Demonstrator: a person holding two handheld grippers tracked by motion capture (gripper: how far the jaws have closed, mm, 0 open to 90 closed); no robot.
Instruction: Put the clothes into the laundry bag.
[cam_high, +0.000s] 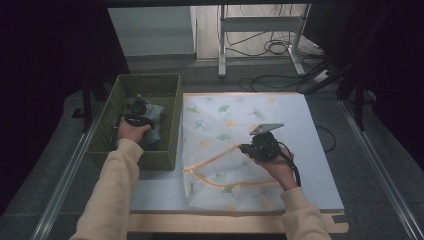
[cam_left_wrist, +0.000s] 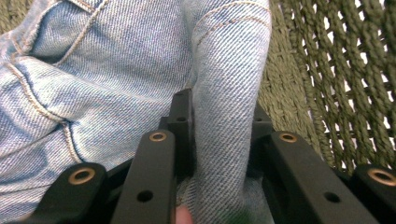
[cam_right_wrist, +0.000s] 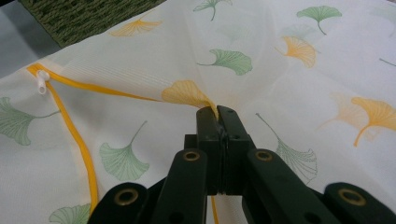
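Note:
A light blue denim garment (cam_high: 156, 116) lies bunched in the green woven basket (cam_high: 147, 76) at the left. My left gripper (cam_high: 137, 114) reaches down into the basket. In the left gripper view its jaws (cam_left_wrist: 219, 109) stand on either side of an upright fold of the denim (cam_left_wrist: 226, 70) and press on it. A white mesh laundry bag (cam_high: 220, 125) printed with green and orange ginkgo leaves lies flat on the board. My right gripper (cam_high: 245, 148) is shut on a pinch of the bag's top layer (cam_right_wrist: 217, 111), lifting it slightly beside the orange zipper (cam_right_wrist: 84, 135).
The bag rests on a white board (cam_high: 315, 150) with bare surface at its right and front left. The zipper's white pull (cam_right_wrist: 42, 81) sits at the opening's left end. The basket's woven wall (cam_left_wrist: 345, 79) stands close behind the denim. Cables and a metal stand's legs (cam_high: 260, 30) lie beyond the table.

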